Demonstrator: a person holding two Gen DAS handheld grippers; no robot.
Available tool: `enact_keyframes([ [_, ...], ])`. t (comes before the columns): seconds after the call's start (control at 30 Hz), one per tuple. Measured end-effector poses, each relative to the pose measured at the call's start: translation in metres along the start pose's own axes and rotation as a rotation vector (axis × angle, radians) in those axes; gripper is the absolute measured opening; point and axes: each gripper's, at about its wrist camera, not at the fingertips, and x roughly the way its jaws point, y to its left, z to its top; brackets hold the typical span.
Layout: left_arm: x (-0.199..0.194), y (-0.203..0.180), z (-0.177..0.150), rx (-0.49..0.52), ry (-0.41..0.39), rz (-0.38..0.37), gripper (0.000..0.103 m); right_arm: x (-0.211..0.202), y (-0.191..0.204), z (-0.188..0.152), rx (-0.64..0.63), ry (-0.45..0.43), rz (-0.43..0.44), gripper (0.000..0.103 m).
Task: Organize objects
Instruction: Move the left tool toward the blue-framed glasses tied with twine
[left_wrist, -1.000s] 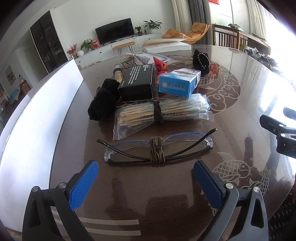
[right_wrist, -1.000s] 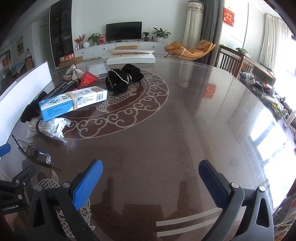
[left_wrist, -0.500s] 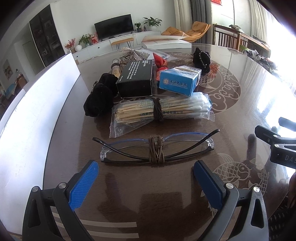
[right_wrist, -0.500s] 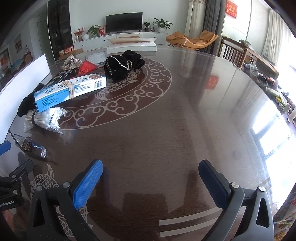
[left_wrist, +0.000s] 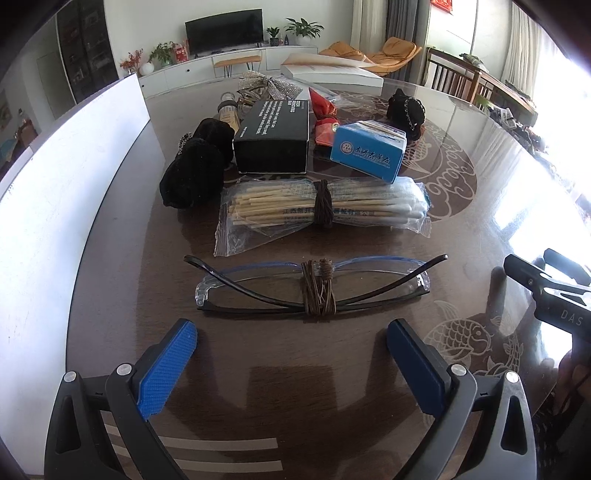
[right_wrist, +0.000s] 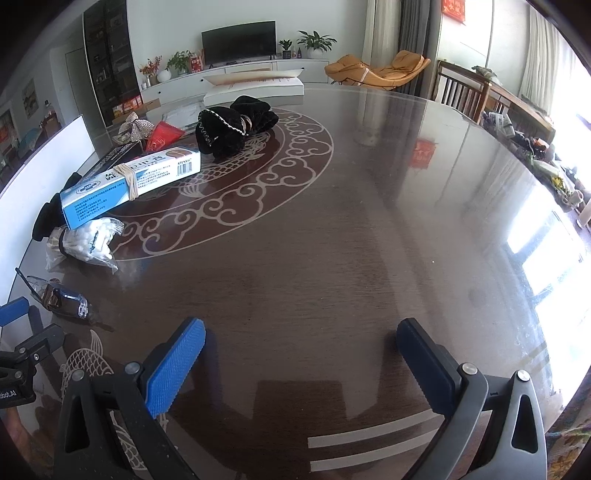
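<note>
Left hand-held gripper (left_wrist: 291, 345): released, empty, just short of one pair of folded glasses (left_wrist: 314, 286) on the surface (left_wrist: 369, 369) | beyond: one bag of cotton swabs (left_wrist: 321, 206), one black box (left_wrist: 273, 136), one blue box (left_wrist: 365, 153) | right hand-held gripper (right_wrist: 301, 350): released, over bare surface.
</note>
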Motion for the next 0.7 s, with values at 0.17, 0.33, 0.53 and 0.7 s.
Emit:
enact_keyframes([
  [0.17, 0.001, 0.001, 0.000, 0.022, -0.004, -0.019, 0.103, -0.001, 0.001, -0.001, 0.002, -0.019, -0.005, 0.103],
  [0.33, -0.002, 0.003, 0.002, -0.010, 0.061, -0.020, 0.103, -0.001, 0.002, -0.002, 0.003, -0.028, -0.006, 0.103],
  [0.53, -0.026, 0.006, 0.014, -0.107, 0.013, -0.047, 0.103, 0.000, 0.002, -0.001, -0.001, -0.028, -0.005, 0.103],
  [0.7, -0.026, -0.004, 0.039, -0.232, 0.020, -0.119, 0.103, 0.000, 0.002, -0.001, -0.002, -0.028, -0.004, 0.103],
])
